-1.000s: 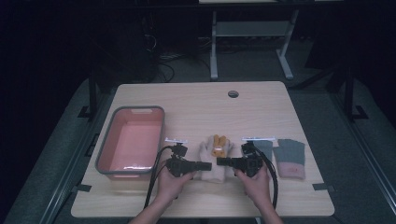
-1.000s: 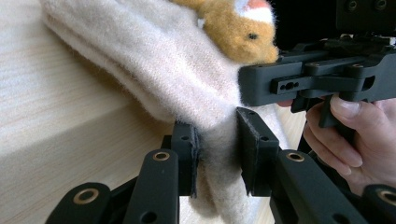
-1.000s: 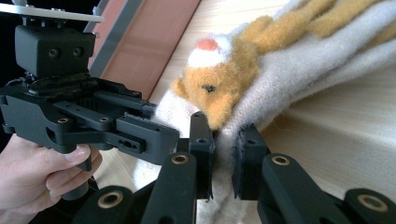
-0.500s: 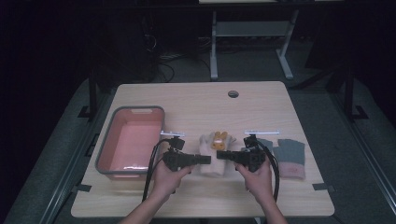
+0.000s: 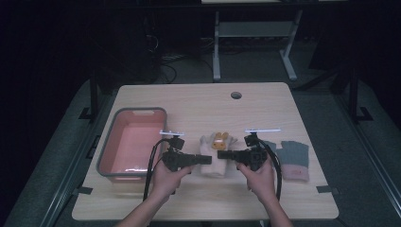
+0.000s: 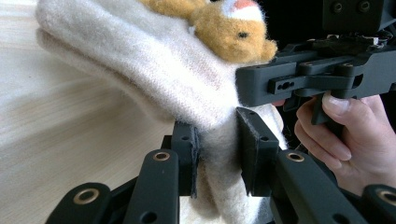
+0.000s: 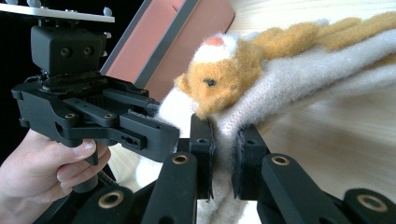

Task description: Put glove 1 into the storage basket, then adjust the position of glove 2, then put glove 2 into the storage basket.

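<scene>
Left tool (image 6: 218, 156): jaws pressed onto a fold of the cream glove's cuff, the knit bunched between the two black pads. In the high view the left tool (image 5: 208, 159) points toward the table's middle, gripped in the person's left hand (image 5: 168, 179), cable looping down beside the wrist.

Right tool (image 7: 223, 156): jaws likewise pinching the cream knit, a thin fold caught between the pads. In the high view the right tool (image 5: 221, 154) faces the left one, tips close together, gripped in the right hand (image 5: 259, 178).

Cream glove (image 5: 215, 158): fluffy knit, held between the two tools at its near end; fingers point away from the person. Its far part lies on or just above the table; which, I cannot tell. Sits near the table's middle, between the tub and the grey gloves.

Plush animal trim (image 6: 224, 28): orange-brown face with a dark eye and a pale forehead patch, fixed on the back of the cream glove.

Tub (image 5: 108, 151): grey-rimmed, pink inside, at the table's left, just beside the left tool.

Grey gloves (image 5: 292, 158): flat at the table's right, pink cuff at the near end, just beyond the right hand.

Table (image 5: 198, 104): pale wood, with a round cable hole (image 5: 236, 95) toward its far edge.
</scene>
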A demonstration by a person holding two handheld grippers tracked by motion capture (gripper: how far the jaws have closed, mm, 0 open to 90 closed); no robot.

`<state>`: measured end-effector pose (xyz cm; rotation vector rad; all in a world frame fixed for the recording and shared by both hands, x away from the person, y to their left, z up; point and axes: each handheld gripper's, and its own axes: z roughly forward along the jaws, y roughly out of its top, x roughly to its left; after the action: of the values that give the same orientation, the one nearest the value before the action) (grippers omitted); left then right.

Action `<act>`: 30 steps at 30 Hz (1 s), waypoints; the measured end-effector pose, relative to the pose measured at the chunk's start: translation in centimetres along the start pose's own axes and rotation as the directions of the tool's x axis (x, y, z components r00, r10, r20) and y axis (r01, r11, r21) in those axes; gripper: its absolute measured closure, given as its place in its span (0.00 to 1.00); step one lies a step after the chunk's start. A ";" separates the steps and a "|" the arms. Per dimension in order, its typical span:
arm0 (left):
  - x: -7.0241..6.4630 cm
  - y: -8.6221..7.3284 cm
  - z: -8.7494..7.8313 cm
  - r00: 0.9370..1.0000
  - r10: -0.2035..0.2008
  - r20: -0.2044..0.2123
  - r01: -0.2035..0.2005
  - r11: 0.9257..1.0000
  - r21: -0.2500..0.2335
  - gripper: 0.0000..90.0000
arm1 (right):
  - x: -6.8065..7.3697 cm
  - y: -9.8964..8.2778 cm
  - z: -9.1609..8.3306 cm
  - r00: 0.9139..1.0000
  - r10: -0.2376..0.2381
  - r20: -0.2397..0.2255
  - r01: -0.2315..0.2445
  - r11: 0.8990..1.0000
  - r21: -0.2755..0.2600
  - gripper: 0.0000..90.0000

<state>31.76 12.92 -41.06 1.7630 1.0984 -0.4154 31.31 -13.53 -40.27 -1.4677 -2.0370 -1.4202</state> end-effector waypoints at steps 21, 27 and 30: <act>0.2 1.8 -1.7 1.000 -0.015 0.013 0.015 1.000 -0.010 0.78 | 1.0 2.3 0.5 1.000 -0.006 -0.015 0.006 1.000 0.018 0.90; 0.2 2.6 -2.5 0.999 -0.029 0.018 0.029 0.999 -0.023 0.78 | 1.6 3.4 0.8 1.000 -0.009 -0.019 0.009 1.000 0.023 0.90; -0.1 3.3 -3.0 1.000 -0.023 0.018 0.023 0.999 -0.022 0.78 | 2.0 4.1 0.7 1.000 -0.011 -0.023 0.012 1.000 0.023 0.90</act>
<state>33.84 15.09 -37.84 1.7256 1.1078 -0.4298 34.04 -11.73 -37.03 -1.4267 -2.0446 -1.4070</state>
